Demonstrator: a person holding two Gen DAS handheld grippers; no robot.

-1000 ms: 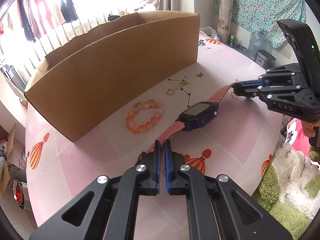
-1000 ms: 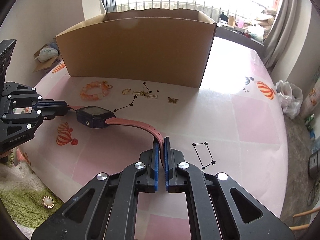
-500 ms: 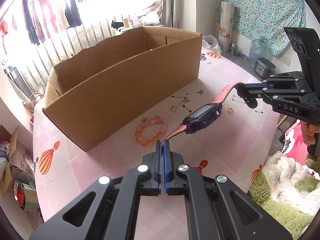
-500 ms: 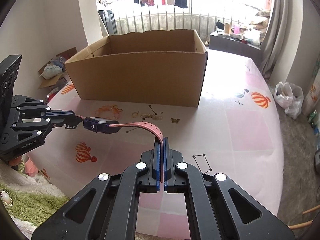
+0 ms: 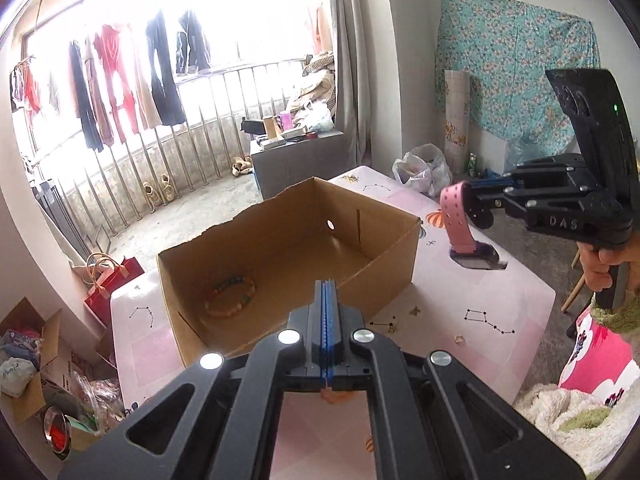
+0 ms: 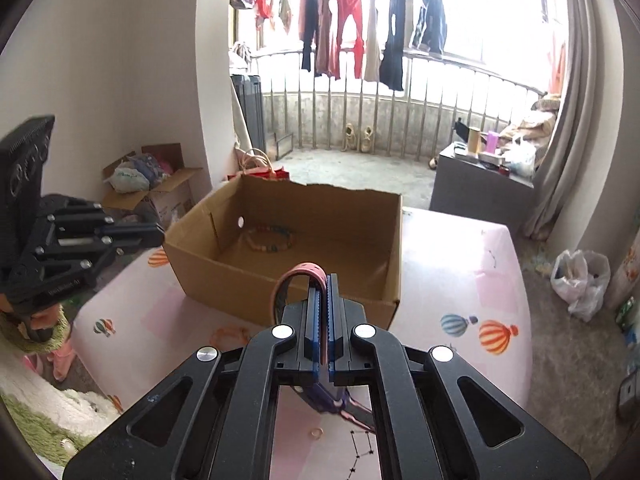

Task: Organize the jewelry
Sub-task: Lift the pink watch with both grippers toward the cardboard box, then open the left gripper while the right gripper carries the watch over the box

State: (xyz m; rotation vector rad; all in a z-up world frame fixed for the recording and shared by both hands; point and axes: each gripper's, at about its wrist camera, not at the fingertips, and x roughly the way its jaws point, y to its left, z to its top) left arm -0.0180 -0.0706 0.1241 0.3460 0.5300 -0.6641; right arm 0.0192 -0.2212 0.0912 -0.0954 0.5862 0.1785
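Observation:
A watch with a pink strap (image 5: 456,220) and a dark face (image 5: 476,258) hangs in the air to the right of the cardboard box (image 5: 280,264). My right gripper (image 5: 474,204) is shut on one strap end. In the right wrist view the strap (image 6: 302,274) loops over the right gripper (image 6: 323,284), and the watch body (image 6: 322,400) dangles below it. My left gripper (image 5: 326,292) is shut with nothing visible between its pads; the right wrist view shows it (image 6: 160,236) left of the box (image 6: 280,292). A colourful bead bracelet (image 5: 231,296) lies inside the box.
On the pink balloon-print table (image 5: 500,292) lie an orange bead bracelet (image 6: 230,336), a gold ring (image 5: 459,339) and a small gold charm (image 5: 416,311). A person's hand (image 5: 600,268) holds the right gripper's handle. Bags and boxes stand on the floor around the table.
Both grippers have risen well above the table, lifting the watch off it. The strap end is gone from the left gripper, so the watch now hangs from the right gripper alone.

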